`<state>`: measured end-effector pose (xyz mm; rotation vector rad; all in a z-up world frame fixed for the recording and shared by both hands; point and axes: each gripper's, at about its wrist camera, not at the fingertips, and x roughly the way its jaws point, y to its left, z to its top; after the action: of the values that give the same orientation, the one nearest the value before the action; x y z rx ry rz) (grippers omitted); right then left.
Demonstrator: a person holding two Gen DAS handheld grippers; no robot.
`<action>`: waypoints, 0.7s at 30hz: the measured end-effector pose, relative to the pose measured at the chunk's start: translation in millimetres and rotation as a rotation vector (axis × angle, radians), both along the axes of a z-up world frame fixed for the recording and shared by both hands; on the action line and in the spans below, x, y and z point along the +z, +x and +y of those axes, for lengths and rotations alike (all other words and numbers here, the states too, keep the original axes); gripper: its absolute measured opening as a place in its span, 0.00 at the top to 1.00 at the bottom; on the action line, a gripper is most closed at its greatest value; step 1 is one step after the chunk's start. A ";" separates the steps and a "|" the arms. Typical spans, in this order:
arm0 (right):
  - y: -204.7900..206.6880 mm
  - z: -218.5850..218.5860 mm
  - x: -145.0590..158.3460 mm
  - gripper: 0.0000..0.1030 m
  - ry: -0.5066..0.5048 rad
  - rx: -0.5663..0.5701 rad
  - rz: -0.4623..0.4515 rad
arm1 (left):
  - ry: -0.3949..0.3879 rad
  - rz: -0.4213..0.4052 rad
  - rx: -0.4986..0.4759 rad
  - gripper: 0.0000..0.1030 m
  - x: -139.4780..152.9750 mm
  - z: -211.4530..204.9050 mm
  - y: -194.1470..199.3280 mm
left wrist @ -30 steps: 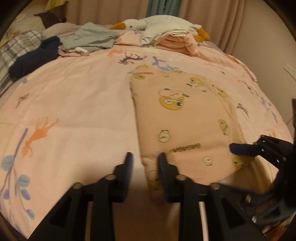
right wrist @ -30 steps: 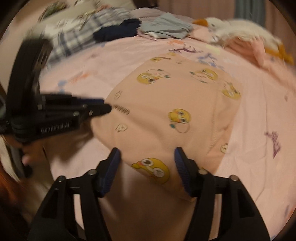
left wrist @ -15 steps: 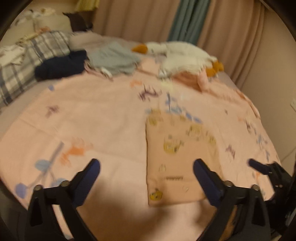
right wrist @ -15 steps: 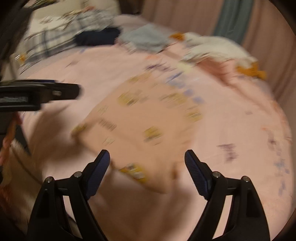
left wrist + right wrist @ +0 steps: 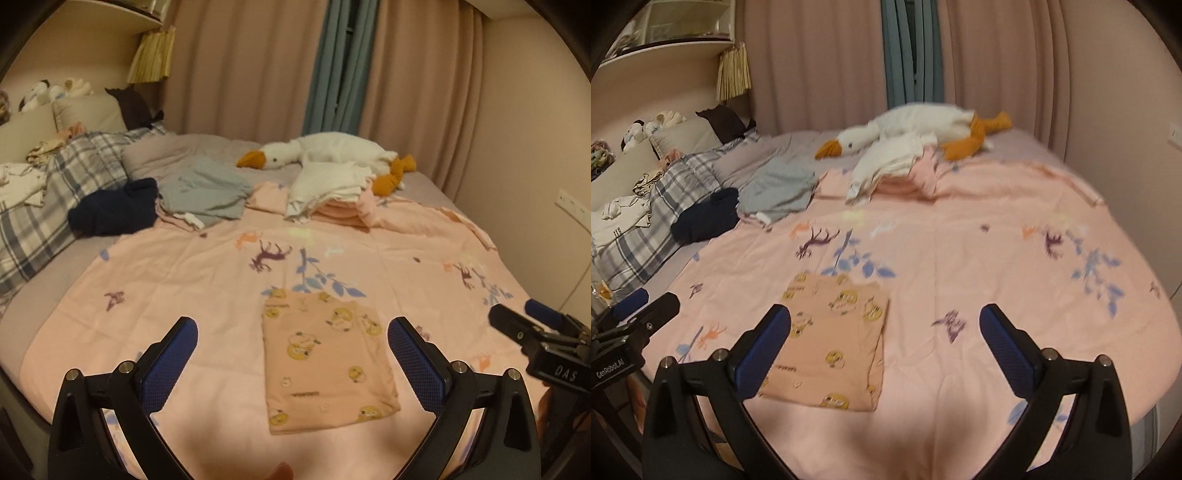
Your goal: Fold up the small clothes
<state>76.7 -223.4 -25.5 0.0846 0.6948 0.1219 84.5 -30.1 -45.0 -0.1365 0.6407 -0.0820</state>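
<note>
A small peach garment (image 5: pixel 325 358) with yellow cartoon prints lies folded into a flat rectangle on the pink bedspread (image 5: pixel 192 280), near the front edge. It also shows in the right wrist view (image 5: pixel 834 339). My left gripper (image 5: pixel 291 354) is open and empty, raised above and in front of the garment. My right gripper (image 5: pixel 886 339) is open and empty, raised with the garment under its left finger. Each gripper shows at the edge of the other's view.
At the back of the bed lie a navy garment (image 5: pixel 114 206), a grey garment (image 5: pixel 207 192), a stack of white and pink folded clothes (image 5: pixel 328 195) and a plush goose (image 5: pixel 332 151). A plaid pillow (image 5: pixel 55 192) is at left. Curtains and walls stand behind.
Both grippers opened wide, let go of the peach garment and pulled back and up from it. The garment now lies flat, farther away in both views.
</note>
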 end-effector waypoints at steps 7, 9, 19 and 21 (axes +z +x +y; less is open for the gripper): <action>8.8 4.7 -10.5 0.00 0.037 0.075 0.065 | 0.068 0.012 0.006 0.01 -3.8 -10.5 -3.6; 8.2 5.5 -11.8 0.00 0.038 0.075 0.071 | 0.094 0.002 0.013 0.01 -2.4 -13.0 -6.2; 13.7 3.7 -17.4 0.00 0.029 0.054 0.090 | 0.053 -0.012 0.033 0.01 2.1 -5.8 -9.0; 14.5 3.7 -18.3 0.00 0.008 0.039 0.091 | 0.046 -0.013 0.024 0.01 2.8 -5.8 -9.5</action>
<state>91.2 -219.7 -43.8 0.0849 0.7867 0.1595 75.0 -35.9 -42.3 -0.0994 0.6278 -0.0446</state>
